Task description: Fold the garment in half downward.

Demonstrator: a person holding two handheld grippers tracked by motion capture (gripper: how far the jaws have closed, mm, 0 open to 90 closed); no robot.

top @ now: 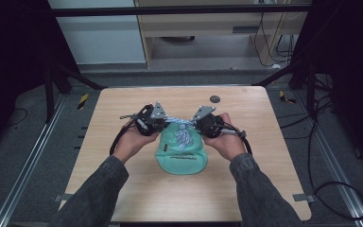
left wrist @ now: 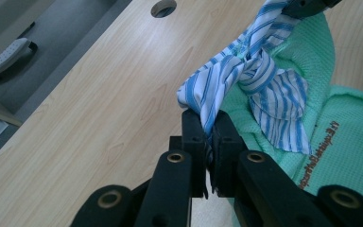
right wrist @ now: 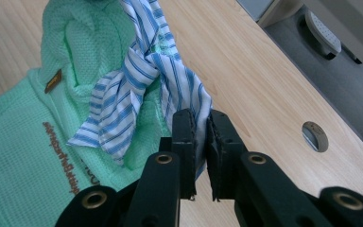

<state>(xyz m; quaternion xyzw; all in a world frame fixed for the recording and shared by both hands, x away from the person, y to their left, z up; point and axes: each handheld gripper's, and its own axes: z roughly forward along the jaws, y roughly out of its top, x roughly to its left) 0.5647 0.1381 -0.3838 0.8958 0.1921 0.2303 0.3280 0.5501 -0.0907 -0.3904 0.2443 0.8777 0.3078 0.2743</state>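
Pale wood makes up the square table [top: 137,189], which has a small round hole [top: 214,99] near its far edge. A person's two grey sleeves [top: 94,194] reach in from the near side. A mint-green waffle-knit pouch [top: 182,158] lies at the middle of the table, its rounded bottom toward the person and brown lettering [left wrist: 319,151] printed on its fabric. Its gathered neck rises between the two hands. A blue-and-white striped cloth strip [top: 182,132] is knotted around that neck, with one loose end hanging down over the green fabric. The left gripper [left wrist: 209,125] has its black jaws pressed together on one end of the striped strip, pinching the cloth between its pads. The right gripper [right wrist: 201,123] likewise has its jaws clamped tight on the other end. In the high view the two grippers sit just beside the knot, one on each side, with the strip stretched between them.
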